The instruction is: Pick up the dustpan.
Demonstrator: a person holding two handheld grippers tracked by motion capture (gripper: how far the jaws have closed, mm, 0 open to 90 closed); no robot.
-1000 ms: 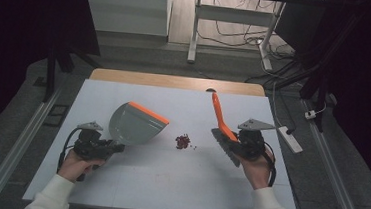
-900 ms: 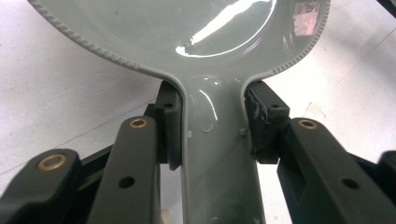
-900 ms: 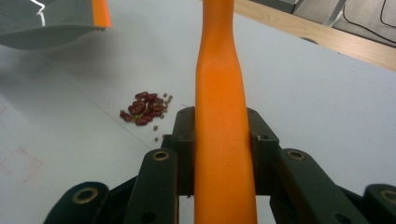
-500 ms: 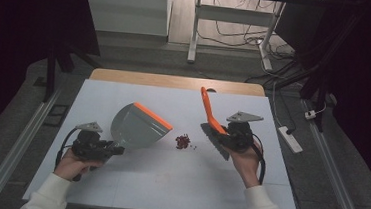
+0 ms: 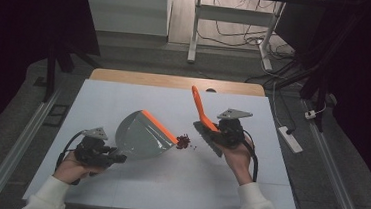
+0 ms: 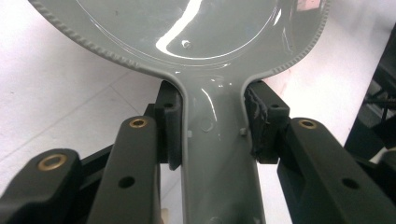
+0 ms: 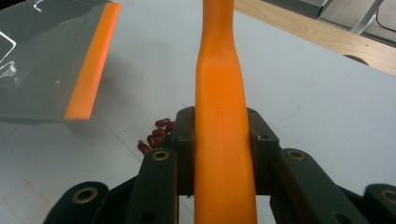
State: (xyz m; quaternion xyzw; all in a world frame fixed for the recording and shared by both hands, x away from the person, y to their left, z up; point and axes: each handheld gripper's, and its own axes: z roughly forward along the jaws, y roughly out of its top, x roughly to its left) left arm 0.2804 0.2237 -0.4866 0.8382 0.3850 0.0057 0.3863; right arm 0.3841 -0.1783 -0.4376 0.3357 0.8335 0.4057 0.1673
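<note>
A grey dustpan (image 5: 141,136) with an orange lip (image 5: 159,125) rests on the white table (image 5: 113,99), its lip beside a small pile of dark red beans (image 5: 183,141). My left gripper (image 5: 113,155) is shut on the dustpan's handle (image 6: 217,158), with a pad (image 6: 170,135) pressed on each side. My right gripper (image 5: 214,131) is shut on a brush by its orange handle (image 7: 219,102), which points up and away. Its grey bristles (image 5: 208,140) sit just right of the beans (image 7: 156,133). The right gripper view has the dustpan (image 7: 42,70) at upper left.
A wooden strip (image 5: 175,81) runs along the table's far edge. A white power strip (image 5: 291,139) lies on the floor to the right, and metal rails (image 5: 20,141) flank the table. A desk frame (image 5: 194,30) and cables stand beyond.
My right gripper has carried the brush leftward, closer to the beans. The dustpan's lip has edged a little nearer the pile. The left hand has hardly moved.
</note>
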